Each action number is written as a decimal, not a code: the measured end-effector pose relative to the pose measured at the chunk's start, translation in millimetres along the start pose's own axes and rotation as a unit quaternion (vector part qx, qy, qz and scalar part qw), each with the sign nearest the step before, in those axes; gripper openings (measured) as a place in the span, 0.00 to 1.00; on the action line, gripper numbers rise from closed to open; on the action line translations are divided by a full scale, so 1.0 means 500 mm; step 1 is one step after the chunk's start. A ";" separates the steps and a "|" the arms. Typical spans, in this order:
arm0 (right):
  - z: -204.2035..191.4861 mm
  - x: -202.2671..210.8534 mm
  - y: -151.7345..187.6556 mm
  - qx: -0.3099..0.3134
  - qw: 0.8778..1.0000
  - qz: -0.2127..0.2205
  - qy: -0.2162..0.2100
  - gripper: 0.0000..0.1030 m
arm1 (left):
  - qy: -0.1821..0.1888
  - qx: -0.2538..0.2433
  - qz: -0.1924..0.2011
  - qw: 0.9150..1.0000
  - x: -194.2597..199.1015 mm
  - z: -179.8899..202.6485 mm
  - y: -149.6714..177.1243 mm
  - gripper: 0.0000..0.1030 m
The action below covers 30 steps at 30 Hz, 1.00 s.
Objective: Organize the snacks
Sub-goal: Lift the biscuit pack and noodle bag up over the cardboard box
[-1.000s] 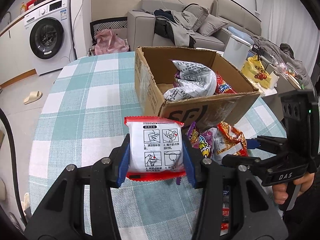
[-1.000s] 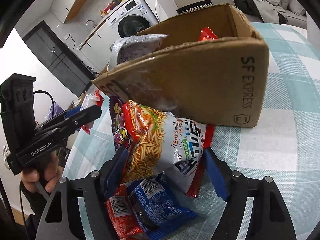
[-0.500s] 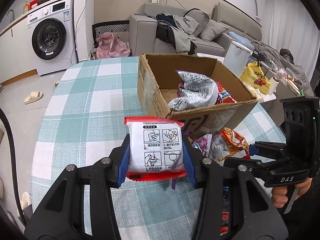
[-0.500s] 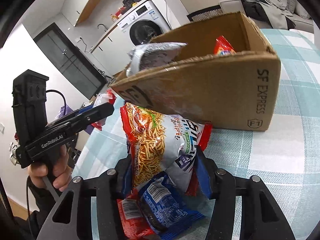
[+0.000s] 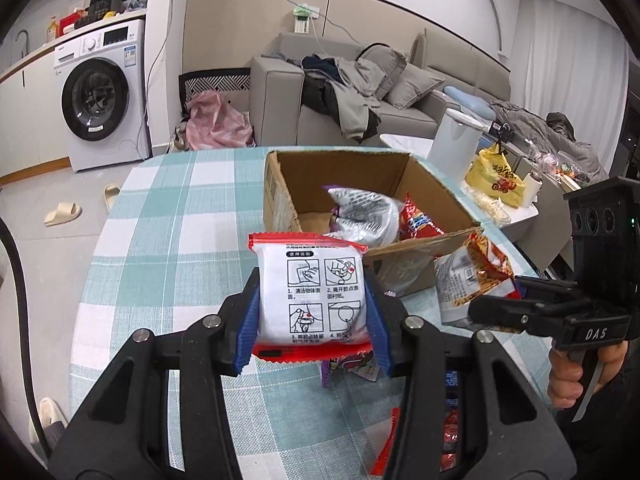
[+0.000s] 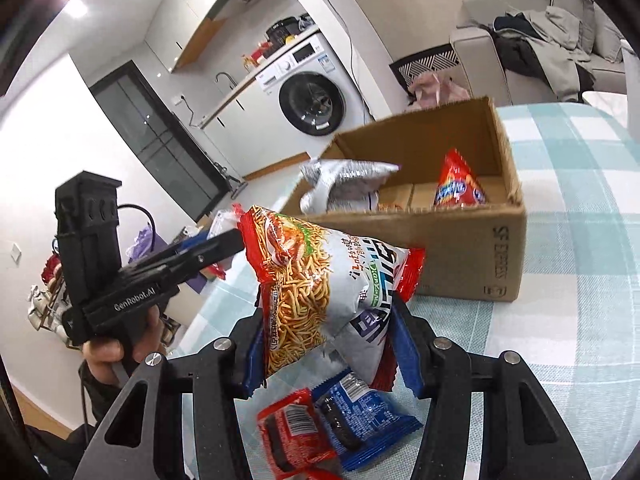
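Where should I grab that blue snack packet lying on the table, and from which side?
Take the blue snack packet across its narrow width, at mid-body, coming from above. It lies flat on the table, so there is no edge to get under. A red packet sits close along one long side, so one finger would have to slip between them.

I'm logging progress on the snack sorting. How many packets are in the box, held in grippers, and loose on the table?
In the brown cardboard box: 2 (silver bag, red bag)
Held: 2 (white red-edged packet, noodle bag)
Loose: 3 visible (blue, red, purple)
Total: 7
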State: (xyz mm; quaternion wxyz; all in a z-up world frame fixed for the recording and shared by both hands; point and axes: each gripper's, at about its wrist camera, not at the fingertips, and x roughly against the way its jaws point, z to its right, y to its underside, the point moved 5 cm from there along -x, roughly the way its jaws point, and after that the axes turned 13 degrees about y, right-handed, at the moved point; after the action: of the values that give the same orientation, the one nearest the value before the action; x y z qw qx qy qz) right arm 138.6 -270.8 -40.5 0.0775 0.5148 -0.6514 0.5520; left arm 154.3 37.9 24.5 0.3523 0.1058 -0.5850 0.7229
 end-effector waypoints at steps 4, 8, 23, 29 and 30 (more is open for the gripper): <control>0.000 0.020 -0.005 -0.002 1.000 0.011 -0.003 0.52 | 0.001 0.001 0.009 1.000 0.012 0.010 -0.007 0.42; -0.002 0.048 -0.011 -0.003 1.000 0.023 -0.005 0.52 | 0.003 -0.001 0.016 1.000 0.018 0.018 -0.015 0.42; -0.009 0.092 -0.089 -0.018 0.998 0.054 0.008 0.52 | 0.009 -0.005 0.025 1.000 -0.023 0.035 -0.048 0.42; 0.009 0.071 -0.119 -0.030 0.998 0.053 0.022 0.52 | 0.005 -0.009 0.027 1.000 -0.061 0.035 -0.069 0.42; 0.013 0.067 -0.123 -0.033 0.998 0.054 0.023 0.52 | 0.004 -0.009 0.028 1.000 -0.068 0.033 -0.073 0.42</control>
State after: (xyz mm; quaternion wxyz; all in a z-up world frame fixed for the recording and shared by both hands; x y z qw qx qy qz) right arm 172.5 -286.9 18.8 0.0801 0.4631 -0.6942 0.5451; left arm 197.8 12.0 38.5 0.3354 0.0835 -0.5928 0.7274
